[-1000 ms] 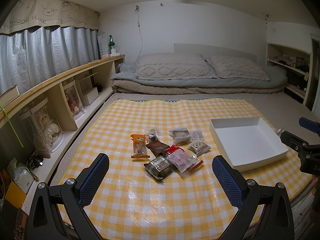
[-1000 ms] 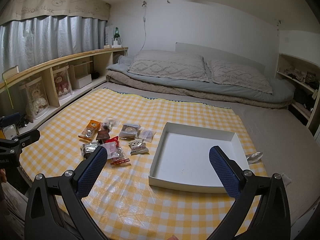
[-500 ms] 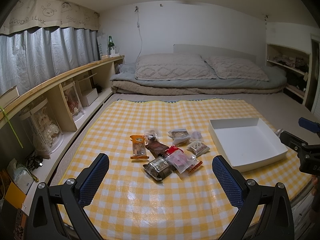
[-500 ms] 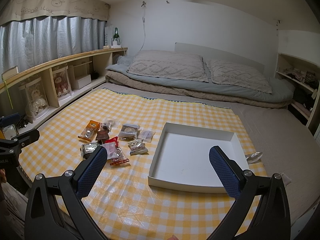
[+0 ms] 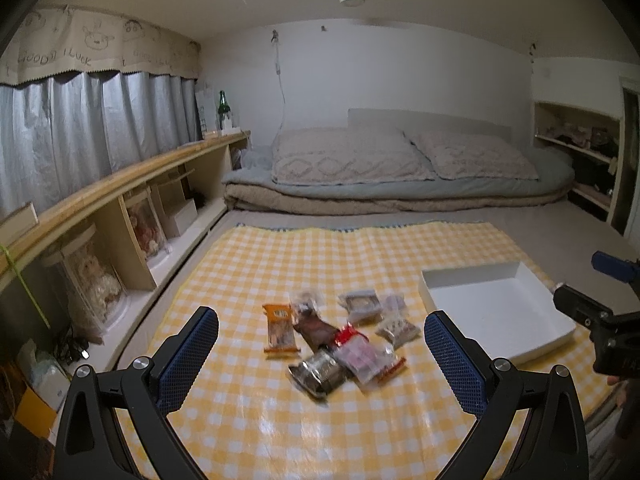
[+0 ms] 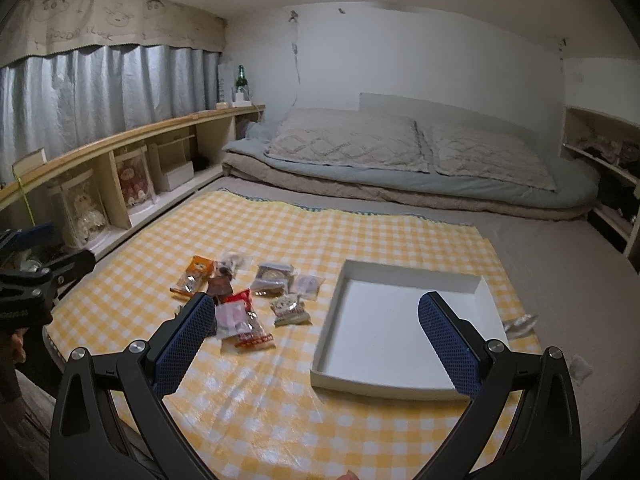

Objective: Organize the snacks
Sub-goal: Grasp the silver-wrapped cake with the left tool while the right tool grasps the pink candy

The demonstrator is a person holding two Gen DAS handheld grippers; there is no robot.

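Both grippers, left (image 5: 321, 350) and right (image 6: 316, 338), hang wide open and empty, so I'd pinch the silvery dark crinkly snack packet (image 5: 318, 373) by an edge and drop it flat into the shallow white cardboard tray (image 6: 328, 378).

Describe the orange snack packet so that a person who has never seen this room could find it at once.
Start at the yellow checked mat spread in front of the bedding, and find the heap of snack packets beside the white tray. The orange packet lies at the edge of the heap farthest from the tray. It is the only orange one; its neighbours are brown, red or clear.
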